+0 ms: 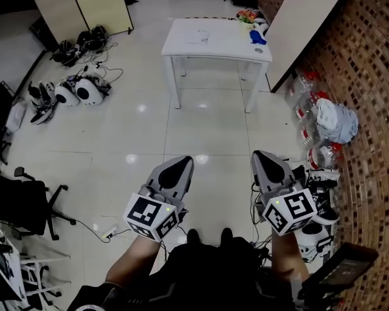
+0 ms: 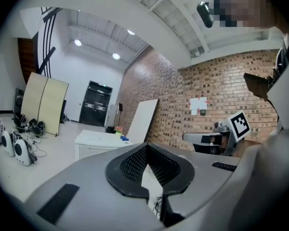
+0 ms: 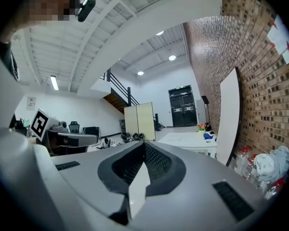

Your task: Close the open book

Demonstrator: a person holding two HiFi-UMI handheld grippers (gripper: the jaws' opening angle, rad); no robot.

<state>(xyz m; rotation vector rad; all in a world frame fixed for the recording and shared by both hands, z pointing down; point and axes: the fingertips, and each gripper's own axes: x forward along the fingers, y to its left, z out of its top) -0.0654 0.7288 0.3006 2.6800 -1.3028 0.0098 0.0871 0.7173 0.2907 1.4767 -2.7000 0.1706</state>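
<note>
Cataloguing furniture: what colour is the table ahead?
The table is white, best seen in the head view.

It was a lab-like loft workspace: a bare brick wall [image 1: 369,63], a glossy white floor [image 1: 207,128], one white table [image 1: 227,41], folding partition screens [image 1: 91,5], an office chair [image 1: 19,203] and cabled gear [image 1: 84,91] along the floor's edge.

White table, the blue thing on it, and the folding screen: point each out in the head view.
white table [image 1: 228,45]: head view, bare tabletop.
blue thing [image 1: 257,37]: head view, its middle.
folding screen [image 1: 101,4]: head view, right panel.
</note>
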